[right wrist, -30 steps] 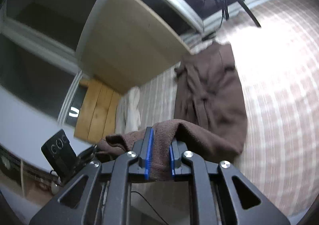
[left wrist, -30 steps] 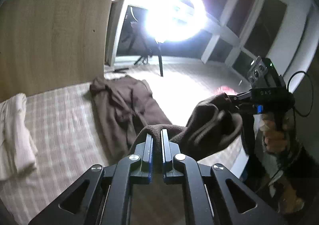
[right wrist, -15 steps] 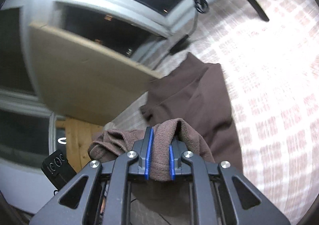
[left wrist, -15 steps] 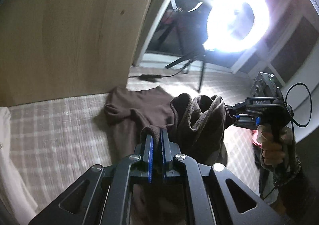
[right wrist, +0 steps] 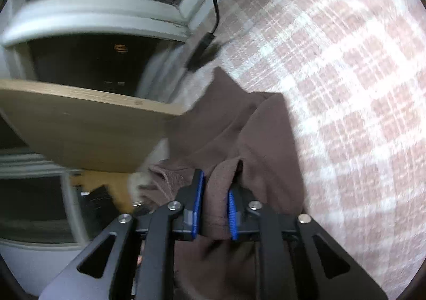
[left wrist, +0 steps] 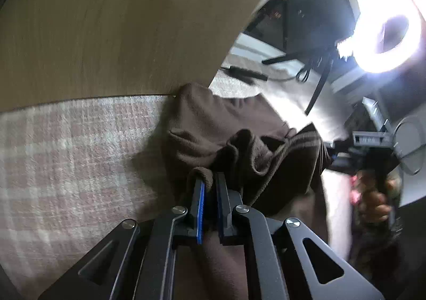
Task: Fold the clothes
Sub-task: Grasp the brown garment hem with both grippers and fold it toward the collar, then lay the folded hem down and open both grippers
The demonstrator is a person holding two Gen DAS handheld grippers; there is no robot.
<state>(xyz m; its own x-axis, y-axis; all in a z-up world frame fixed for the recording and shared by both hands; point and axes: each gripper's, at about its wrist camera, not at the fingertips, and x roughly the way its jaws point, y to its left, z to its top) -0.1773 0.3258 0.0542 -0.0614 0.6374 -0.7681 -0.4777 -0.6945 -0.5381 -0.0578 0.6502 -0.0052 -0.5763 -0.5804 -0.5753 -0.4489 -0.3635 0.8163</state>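
Observation:
A brown fleece garment (left wrist: 213, 119) lies on the checked bedcover (left wrist: 66, 153), its far end against a wooden board. My left gripper (left wrist: 209, 180) is shut on a bunched edge of it, lifted over the part lying flat. In the left wrist view the right gripper (left wrist: 330, 152) shows at the right, held by a hand (left wrist: 372, 201), pinching the same lifted edge. In the right wrist view my right gripper (right wrist: 215, 183) is shut on a thick fold of the brown garment (right wrist: 255, 135), which hangs over the flat part beneath.
A wooden board (left wrist: 106, 20) stands at the head of the bed. A ring light (left wrist: 386, 34) on a tripod glares at the far side, with a black cable and adapter (right wrist: 205, 42) on the bedcover (right wrist: 359, 87). Dark windows lie beyond.
Both grippers have carried the held edge forward over the garment toward the wooden board. The folded-over part now covers more of the flat part; the white cloth at the left has left the view.

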